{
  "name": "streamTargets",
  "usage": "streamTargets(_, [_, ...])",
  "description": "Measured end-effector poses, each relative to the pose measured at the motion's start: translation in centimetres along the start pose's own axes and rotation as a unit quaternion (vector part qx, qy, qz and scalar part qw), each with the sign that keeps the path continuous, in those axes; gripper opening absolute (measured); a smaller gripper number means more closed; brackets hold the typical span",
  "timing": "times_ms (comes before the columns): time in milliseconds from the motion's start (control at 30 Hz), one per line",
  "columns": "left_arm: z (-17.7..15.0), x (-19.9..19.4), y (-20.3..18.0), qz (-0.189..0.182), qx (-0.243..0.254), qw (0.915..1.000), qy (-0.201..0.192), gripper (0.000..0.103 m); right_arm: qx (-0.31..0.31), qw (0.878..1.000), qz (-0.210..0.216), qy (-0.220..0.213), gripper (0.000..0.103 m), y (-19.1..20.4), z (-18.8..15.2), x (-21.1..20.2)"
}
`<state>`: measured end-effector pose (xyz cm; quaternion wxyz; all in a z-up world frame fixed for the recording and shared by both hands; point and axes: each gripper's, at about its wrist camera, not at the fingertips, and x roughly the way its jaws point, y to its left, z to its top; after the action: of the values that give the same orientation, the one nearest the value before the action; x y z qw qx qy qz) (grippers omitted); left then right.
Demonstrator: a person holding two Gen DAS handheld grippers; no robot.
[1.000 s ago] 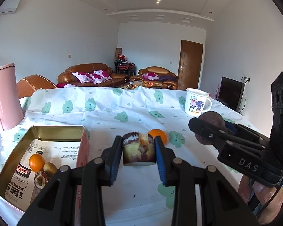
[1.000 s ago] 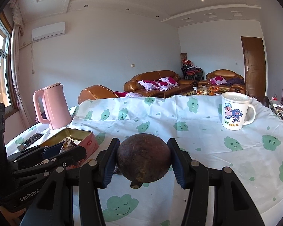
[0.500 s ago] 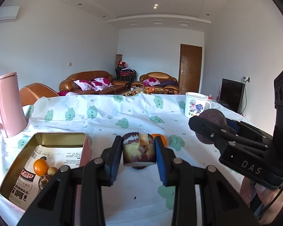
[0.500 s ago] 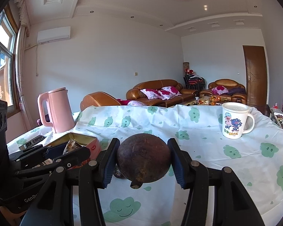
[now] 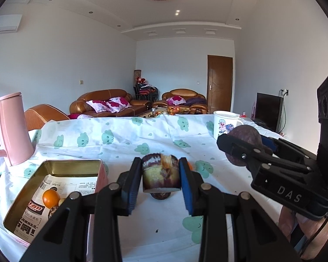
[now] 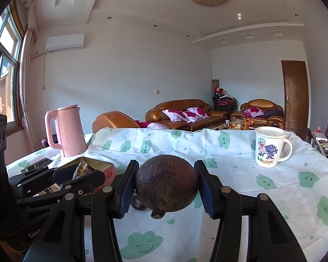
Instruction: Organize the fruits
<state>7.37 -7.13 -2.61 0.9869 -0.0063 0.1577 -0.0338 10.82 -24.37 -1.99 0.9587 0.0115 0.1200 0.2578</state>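
the left gripper (image 5: 160,180) is pinching a small printed packet (image 5: 160,172), light and crushable, above the table beside the open tin (image 5: 54,166), while the right gripper (image 6: 166,184) is clamping a round dark fruit (image 6: 166,184), firm and roll-prone, across its widest part.

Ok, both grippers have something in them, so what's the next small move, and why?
Probably swing the left gripper over the open tin and lower it. It is shut on a small wrapped cake, held above the tablecloth just beside the tin, which already holds an orange. The right gripper, shut on a dark round fruit, is farther off and could follow.
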Motion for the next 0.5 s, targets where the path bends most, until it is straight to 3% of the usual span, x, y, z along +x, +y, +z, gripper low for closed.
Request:
streamTargets(300, [0.3,-0.7,2.7,0.019,-0.02,0.9996,0.008,0.036,0.017,0.999,0.025,0.023,0.054,0.8,0.2,1.2])
streamTargets(500, [0.4,-1.5,6.3,0.047,-0.042,0.9979,0.016,0.036,0.008,0.998,0.062,0.033,0.054,3.6,0.7,2.3])
